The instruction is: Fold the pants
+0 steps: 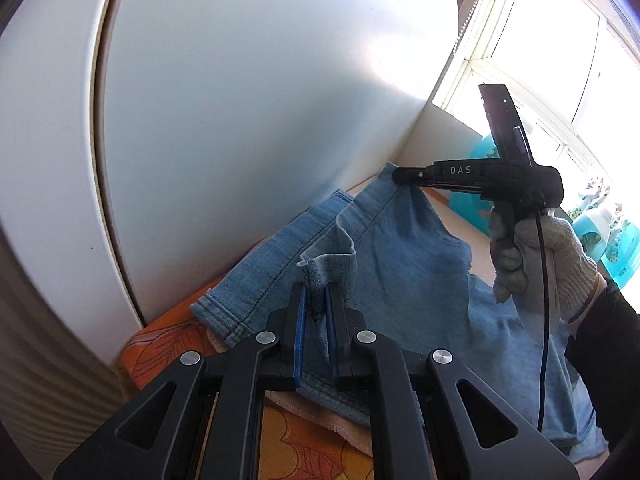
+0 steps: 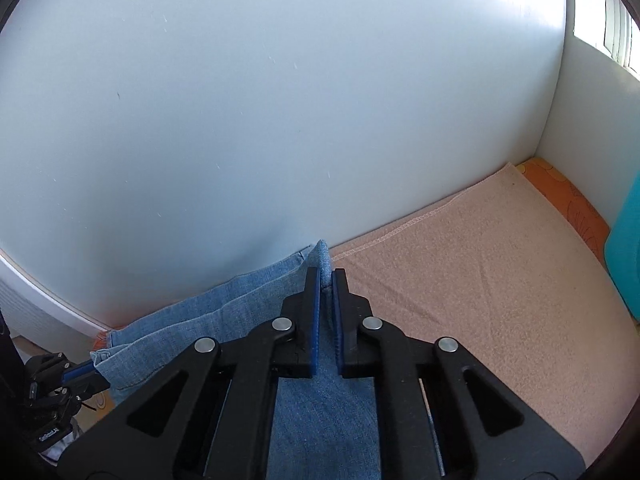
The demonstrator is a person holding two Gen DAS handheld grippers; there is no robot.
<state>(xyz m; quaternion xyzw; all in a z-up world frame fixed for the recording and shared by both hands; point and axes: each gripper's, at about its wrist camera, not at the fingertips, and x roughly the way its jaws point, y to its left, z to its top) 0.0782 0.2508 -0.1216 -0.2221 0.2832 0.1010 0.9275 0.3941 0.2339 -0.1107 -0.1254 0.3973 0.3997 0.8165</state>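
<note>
Two handheld grippers each pinch an edge of light blue denim pants (image 1: 404, 256), which lie on a pink towel (image 2: 480, 280) beside a white wall (image 1: 240, 120). Left gripper (image 1: 316, 300) is nearly closed on a raised fold of fabric; right gripper (image 2: 326, 280) clamps another edge, held by a gloved hand (image 1: 536, 256). Folding looks partly underway: one leg seems to lie over the other, further folds remain.
</note>
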